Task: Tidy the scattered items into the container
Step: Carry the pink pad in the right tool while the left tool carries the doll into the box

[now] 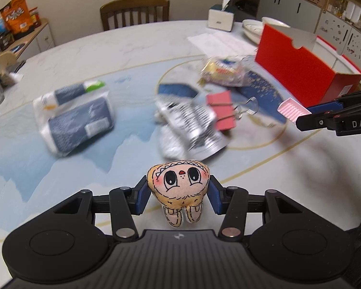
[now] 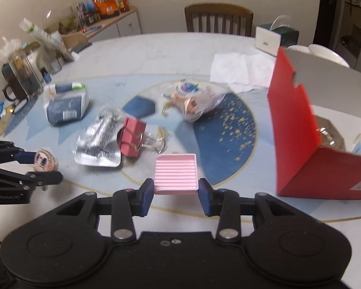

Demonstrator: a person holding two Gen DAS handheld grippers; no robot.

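My left gripper (image 1: pixel 179 192) is shut on a small plush doll (image 1: pixel 179 185) with a cartoon face, held above the table. My right gripper (image 2: pixel 176 190) is shut on a pink ribbed tray (image 2: pixel 176 173); it also shows in the left wrist view (image 1: pixel 292 109). The open red box (image 1: pixel 298 69) stands at the right, also in the right wrist view (image 2: pixel 300 130). On the mat lie a red binder clip (image 1: pixel 222 113), a silver foil packet (image 1: pixel 192 125), a tissue pack (image 1: pixel 77 118) and a clear snack bag (image 1: pixel 222 69).
A tissue box (image 1: pixel 221 16), white dishes (image 1: pixel 252 30) and paper sheets (image 2: pixel 243 68) sit at the table's far side. A glass French press (image 2: pixel 24 77) and bottles stand at the left edge. A wooden chair (image 2: pixel 217 19) is behind the table.
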